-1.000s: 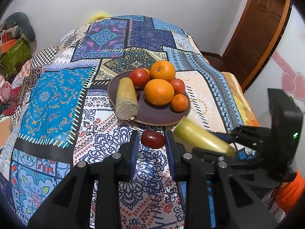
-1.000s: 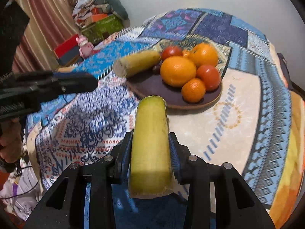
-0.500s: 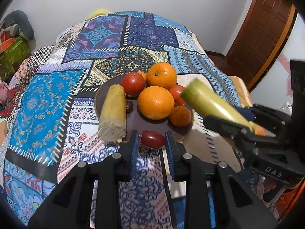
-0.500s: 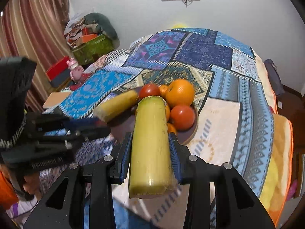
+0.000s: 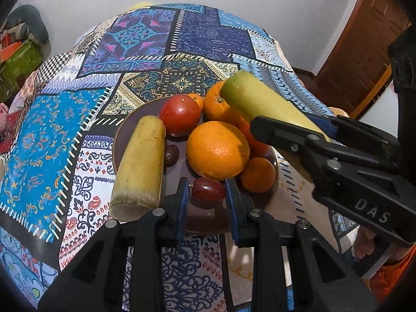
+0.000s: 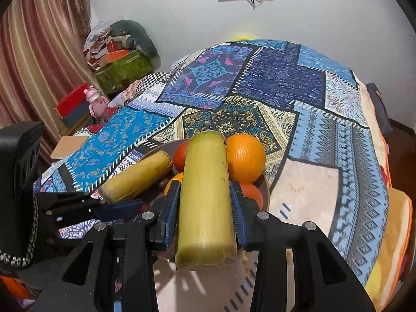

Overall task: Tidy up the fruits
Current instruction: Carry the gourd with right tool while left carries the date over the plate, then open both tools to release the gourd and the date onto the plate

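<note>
- Patchwork cloth (image 5: 65, 135) in blues, creams and purples covers the counter, with a white wall behind and a brown wooden door (image 5: 364, 59) at the far right.
- A dark round plate (image 5: 122, 140) sits near the middle of the cloth, piled with fruit.
- On its left side lies a yellow cut stalk (image 5: 139, 166), its near end jutting over the rim.
- Beside the stalk rests a red tomato (image 5: 179, 117), with a small dark fruit (image 5: 171, 154) just in front of it.
- A large orange (image 5: 217, 150) fills the plate's centre; a second orange (image 6: 244, 157) sits behind it, and a small tangerine (image 5: 257, 174) lies at the near right edge.
- The left tool (image 5: 208, 200) is over the near rim of the plate, its blue pads narrowly closed against a small dark-red fruit (image 5: 208, 189), one pad on each side.
- Whether that fruit touches the plate, I cannot tell.
- The right tool (image 6: 205, 208) grips a greenish-yellow stalk (image 6: 205, 197) between its pads, held lengthwise and raised above the right side of the pile.
- The stalk's far end reaches over the oranges.
- Far left, a curtain (image 6: 39, 52), a green box (image 6: 122, 70) and a pink toy figure (image 6: 96, 101) stand against the wall.
</note>
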`<move>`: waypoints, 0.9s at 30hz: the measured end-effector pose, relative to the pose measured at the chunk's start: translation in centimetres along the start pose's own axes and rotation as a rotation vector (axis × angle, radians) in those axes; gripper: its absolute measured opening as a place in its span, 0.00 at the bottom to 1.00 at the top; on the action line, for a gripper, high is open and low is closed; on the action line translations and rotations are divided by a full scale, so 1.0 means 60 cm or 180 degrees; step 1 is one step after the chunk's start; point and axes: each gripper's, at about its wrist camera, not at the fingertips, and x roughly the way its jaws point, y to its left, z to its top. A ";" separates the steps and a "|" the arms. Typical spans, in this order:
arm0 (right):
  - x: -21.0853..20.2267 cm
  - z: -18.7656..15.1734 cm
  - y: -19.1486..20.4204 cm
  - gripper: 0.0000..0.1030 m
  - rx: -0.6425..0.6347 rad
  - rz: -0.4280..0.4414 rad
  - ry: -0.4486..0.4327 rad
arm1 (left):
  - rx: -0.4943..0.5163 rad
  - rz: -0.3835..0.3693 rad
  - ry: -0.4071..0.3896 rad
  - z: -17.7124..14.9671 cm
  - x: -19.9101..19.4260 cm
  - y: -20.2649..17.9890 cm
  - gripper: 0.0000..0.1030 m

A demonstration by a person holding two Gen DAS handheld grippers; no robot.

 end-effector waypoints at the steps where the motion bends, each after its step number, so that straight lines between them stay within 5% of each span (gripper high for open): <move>1: 0.005 0.001 0.000 0.33 -0.0013 0.0006 0.0007 | -0.0020 -0.0005 0.0002 0.001 0.002 0.002 0.26; 12: 0.031 -0.005 -0.001 0.34 -0.0100 -0.0017 0.0151 | -0.0021 0.0019 0.0009 0.001 0.006 -0.002 0.31; 27: -0.070 -0.001 0.014 0.38 -0.0147 -0.0147 -0.0127 | 0.0150 0.0012 -0.0303 -0.014 -0.090 -0.032 0.39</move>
